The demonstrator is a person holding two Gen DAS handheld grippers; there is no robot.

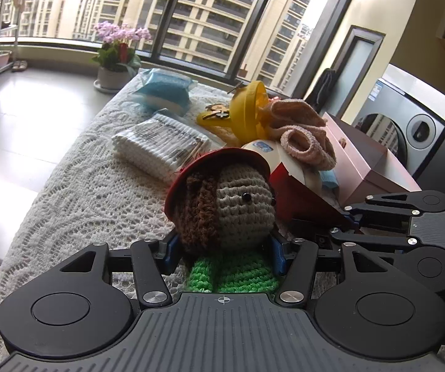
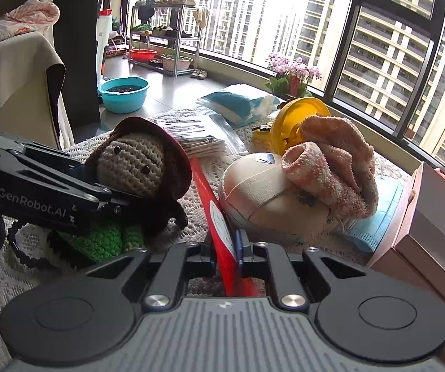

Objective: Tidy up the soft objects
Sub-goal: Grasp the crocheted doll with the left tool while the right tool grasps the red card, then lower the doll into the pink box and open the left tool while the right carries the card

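Observation:
My left gripper (image 1: 222, 248) is shut on a crochet doll (image 1: 237, 204) with a red hat, brown hair and green body, holding it at the neck just above the lace cloth. The doll also shows in the right wrist view (image 2: 135, 167). My right gripper (image 2: 227, 252) is shut on the edge of a red bag (image 2: 219, 217), which stands open beside the doll. Inside the bag lie a beige padded item (image 2: 259, 186), a pink towel (image 2: 330, 167) and a blue face mask (image 2: 377, 220). The right gripper also shows in the left wrist view (image 1: 343, 220).
A white lace cloth (image 1: 76, 198) covers the table. On it lie a packet of cotton swabs (image 1: 160, 142), a blue packet (image 1: 163, 90), a yellow plastic lid (image 1: 250, 108) and a pink box (image 1: 371, 158) at the right. A potted flower (image 1: 117, 55) stands behind.

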